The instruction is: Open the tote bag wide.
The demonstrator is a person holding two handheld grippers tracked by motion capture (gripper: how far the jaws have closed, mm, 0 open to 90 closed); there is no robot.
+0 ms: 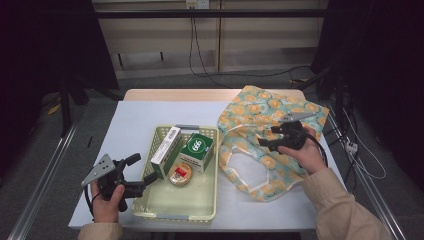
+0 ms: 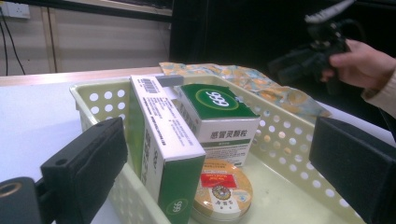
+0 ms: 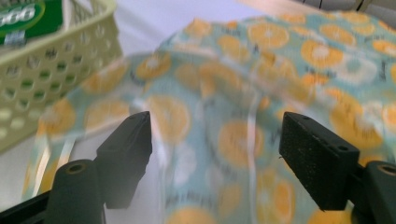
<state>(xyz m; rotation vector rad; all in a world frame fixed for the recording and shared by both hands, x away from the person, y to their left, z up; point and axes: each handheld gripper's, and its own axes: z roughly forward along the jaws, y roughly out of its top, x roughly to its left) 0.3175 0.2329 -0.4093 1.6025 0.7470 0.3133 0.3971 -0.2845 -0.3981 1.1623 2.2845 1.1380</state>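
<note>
The tall white-and-green box (image 1: 166, 145) stands on edge in the left part of the yellow perforated basket (image 1: 207, 210), its long axis running from the near-left toward the far-right of the table (image 1: 135, 117). Just beside it on the right lies the green box (image 1: 197, 150); a round tin (image 1: 180, 175) rests on the basket floor in front of both.

The left gripper (image 1: 140, 172) is the nearer tool. It sits at the basket's near-left corner, with the tall box directly ahead of the fingers (image 2: 88, 161) and slightly to their right. The fingers are spread wide and hold nothing. In the left gripper view the box's narrow end faces the gap, so closing across its thin faces appears feasible.

The right gripper (image 1: 274, 138) hovers over the orange-print bag (image 1: 260, 112), well apart from the basket, its fingers (image 3: 125, 144) also spread and empty.
</note>
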